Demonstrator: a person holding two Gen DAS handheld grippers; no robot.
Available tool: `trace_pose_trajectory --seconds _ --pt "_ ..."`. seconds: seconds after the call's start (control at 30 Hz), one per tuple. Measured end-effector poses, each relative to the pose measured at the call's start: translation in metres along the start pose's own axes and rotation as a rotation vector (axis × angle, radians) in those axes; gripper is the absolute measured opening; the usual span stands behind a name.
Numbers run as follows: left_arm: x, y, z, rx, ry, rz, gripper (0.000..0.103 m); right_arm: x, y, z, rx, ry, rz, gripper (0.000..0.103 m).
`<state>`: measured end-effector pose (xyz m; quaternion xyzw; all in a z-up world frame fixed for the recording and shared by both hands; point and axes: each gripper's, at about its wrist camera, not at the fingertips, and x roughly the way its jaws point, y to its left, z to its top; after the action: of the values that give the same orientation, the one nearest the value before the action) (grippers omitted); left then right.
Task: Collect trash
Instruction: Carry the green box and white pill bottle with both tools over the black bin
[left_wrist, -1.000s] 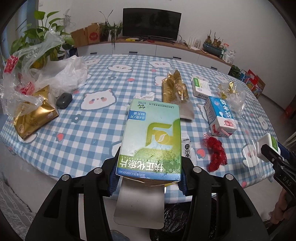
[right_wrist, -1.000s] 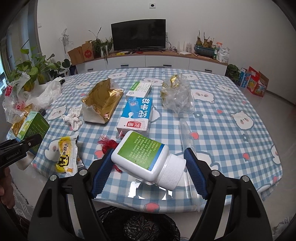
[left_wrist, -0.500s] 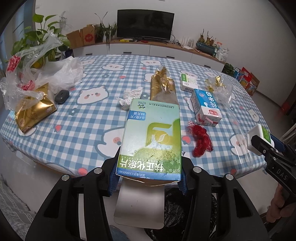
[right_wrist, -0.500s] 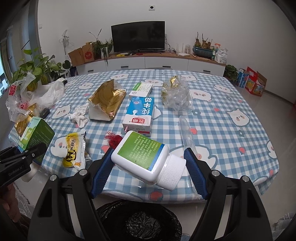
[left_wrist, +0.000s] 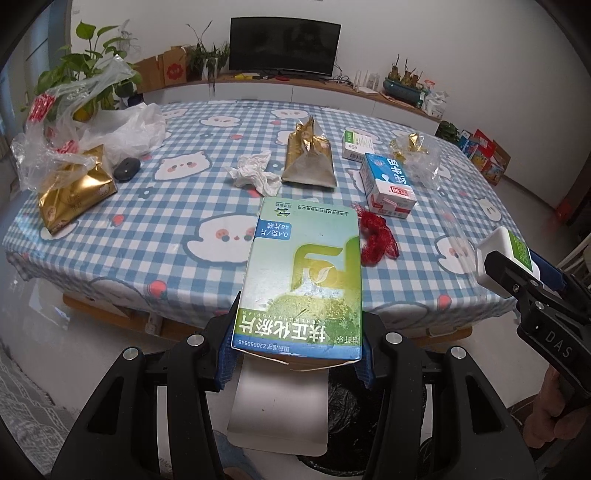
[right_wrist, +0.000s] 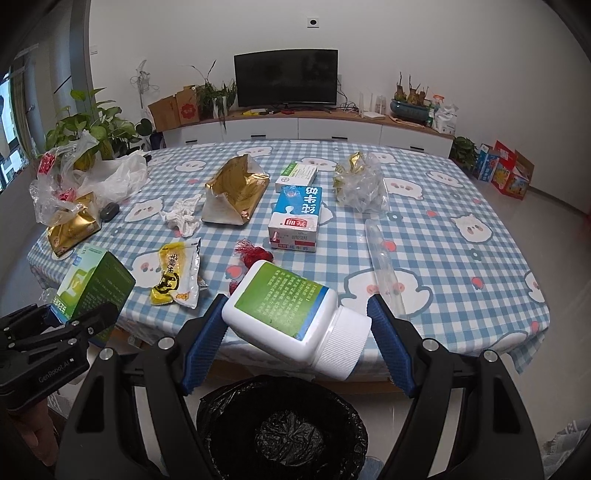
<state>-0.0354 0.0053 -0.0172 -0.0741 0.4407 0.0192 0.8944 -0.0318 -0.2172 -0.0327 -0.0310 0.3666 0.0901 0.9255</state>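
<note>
Black-lined bin (right_wrist: 282, 428) sits below the tabletop (right_wrist: 461, 206) edge, so left gripper (left_wrist: 295, 354) pinching the green box (left_wrist: 303, 280) and right gripper (right_wrist: 295, 328) clamping the white bottle (right_wrist: 291, 310) hang above it, probably for dropping.

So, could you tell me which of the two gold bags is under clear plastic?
The gold bag at the table's left edge; the other gold bag lies uncovered mid-table.
</note>
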Motion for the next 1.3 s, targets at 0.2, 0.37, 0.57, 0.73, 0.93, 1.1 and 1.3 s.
trace_pose_trajectory --seconds 0.2,0.37,0.57,0.73,0.93,1.1,1.3 --pt "-0.008 0.003 -0.027 -0.013 0.017 0.002 0.049 -0.011 0.002 -0.02 0.0 0.01 0.004 0.073" --pt "-0.012 0.006 -0.046 -0.017 0.022 0.007 0.049 -0.017 0.001 -0.038 0.004 0.023 0.004 0.073" --pt "-0.014 0.006 -0.072 -0.02 0.029 0.014 0.049 -0.021 -0.001 -0.059 0.016 0.04 -0.001 0.073" --pt "-0.009 0.006 -0.094 -0.031 0.064 0.002 0.049 -0.031 -0.002 -0.07 -0.005 0.033 -0.02 0.073" --pt "-0.018 -0.003 -0.1 -0.018 0.037 -0.01 0.049 -0.033 -0.002 -0.079 0.016 0.037 -0.008 0.073" --pt "-0.006 -0.002 -0.108 -0.03 0.06 -0.017 0.049 -0.016 0.006 -0.088 -0.015 0.065 -0.005 0.073" --pt "0.034 0.003 -0.123 -0.032 0.117 0.007 0.049 0.02 0.012 -0.109 -0.022 0.121 0.029 0.073"
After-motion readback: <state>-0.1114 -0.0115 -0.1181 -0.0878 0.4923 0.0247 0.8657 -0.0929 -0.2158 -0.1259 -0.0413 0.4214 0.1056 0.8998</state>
